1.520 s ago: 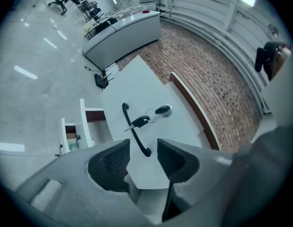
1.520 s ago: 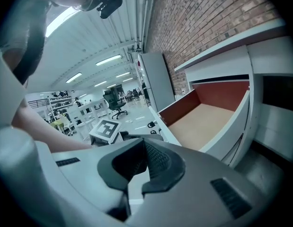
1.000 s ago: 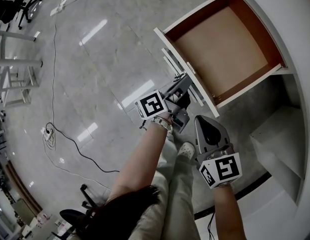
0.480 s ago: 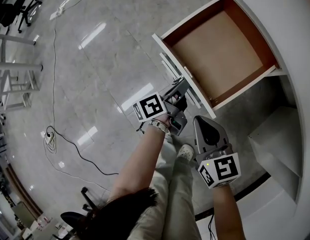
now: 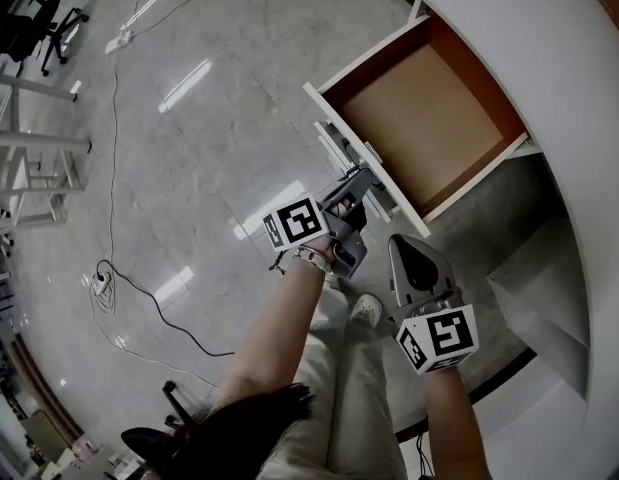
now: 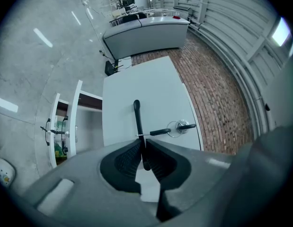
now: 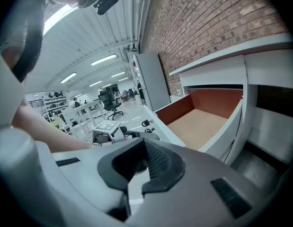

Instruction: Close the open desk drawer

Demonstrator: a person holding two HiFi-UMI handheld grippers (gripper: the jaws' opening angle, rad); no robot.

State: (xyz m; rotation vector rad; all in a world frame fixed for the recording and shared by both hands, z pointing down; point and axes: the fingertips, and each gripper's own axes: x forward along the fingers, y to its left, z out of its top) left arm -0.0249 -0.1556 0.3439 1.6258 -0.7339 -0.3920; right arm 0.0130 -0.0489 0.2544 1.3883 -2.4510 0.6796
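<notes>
Left tongs (image 5: 365, 178) tight on handle (image 6: 136, 115) of open drawer (image 5: 429, 113).

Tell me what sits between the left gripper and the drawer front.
The black handle, in the left gripper view: the left gripper, whose jaws have just been closing, clamps it, drawer front just behind.

- handle (image 6: 137, 119) of drawer (image 5: 429, 118): lower end buried between left gripper (image 6: 143, 144) jaws, which have just been closing on it; in head view the gripper hides part of it.
- right gripper (image 7: 142, 150): jaws out of sight in head view, under its own shell.
- desk (image 5: 559, 58): cut off by head view's right edge.
- office chair (image 5: 29, 13): cropped at left edge.
- clutter (image 6: 58, 148) beside the desk: too small to tell.
</notes>
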